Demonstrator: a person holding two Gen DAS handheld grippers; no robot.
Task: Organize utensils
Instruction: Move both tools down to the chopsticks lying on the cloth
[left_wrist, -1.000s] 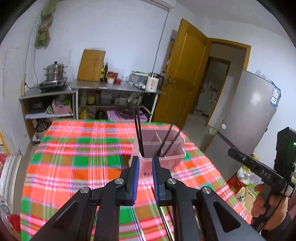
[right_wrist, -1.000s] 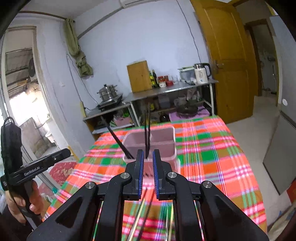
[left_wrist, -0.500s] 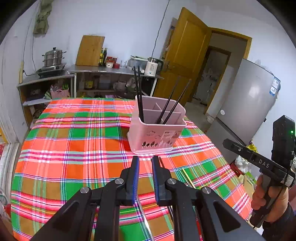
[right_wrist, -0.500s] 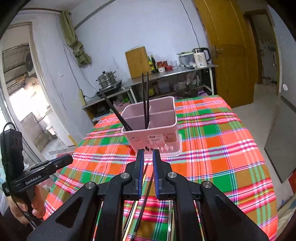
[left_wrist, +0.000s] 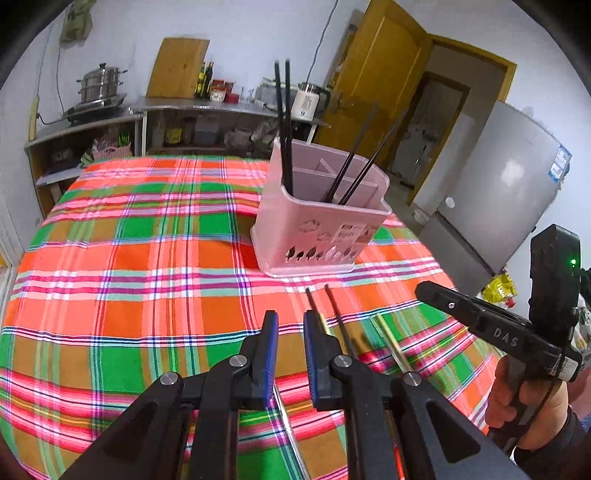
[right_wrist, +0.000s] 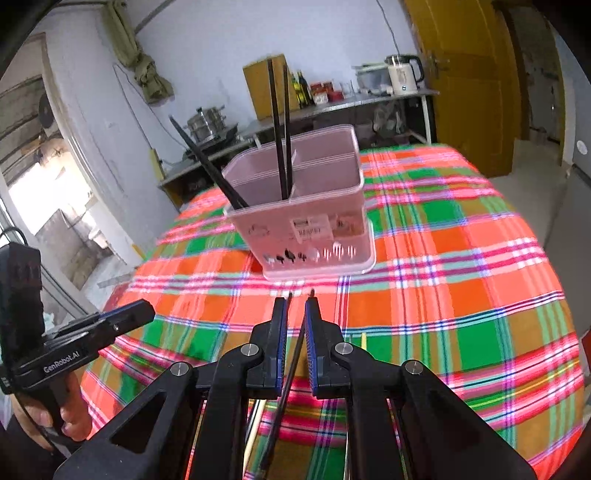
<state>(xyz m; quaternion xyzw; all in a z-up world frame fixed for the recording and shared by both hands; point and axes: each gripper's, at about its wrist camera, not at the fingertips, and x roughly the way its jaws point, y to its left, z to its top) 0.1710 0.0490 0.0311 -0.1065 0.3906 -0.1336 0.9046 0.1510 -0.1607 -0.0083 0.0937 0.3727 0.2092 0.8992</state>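
Note:
A pink divided utensil holder (left_wrist: 321, 225) stands on the plaid tablecloth (left_wrist: 147, 258) with several black chopsticks (left_wrist: 282, 122) upright or leaning in it; it also shows in the right wrist view (right_wrist: 310, 218). Loose chopsticks (left_wrist: 338, 321) and a yellowish one (left_wrist: 391, 343) lie on the cloth in front of the holder. My left gripper (left_wrist: 290, 332) is open with a narrow gap and empty, above the cloth short of the holder. My right gripper (right_wrist: 295, 321) is open with a narrow gap; a black chopstick (right_wrist: 291, 362) lies on the cloth under the gap.
The right gripper's body (left_wrist: 517, 332) shows at the right of the left view, the left gripper's body (right_wrist: 55, 347) at the left of the right view. Behind the table stand a counter with pot and kettle (left_wrist: 310, 99), a yellow door (left_wrist: 369, 88) and a fridge (left_wrist: 498, 184).
Both grippers have pulled back and tilted down from the holder, which now sits farther off. Loose chopsticks on the cloth have come into view under both grippers.

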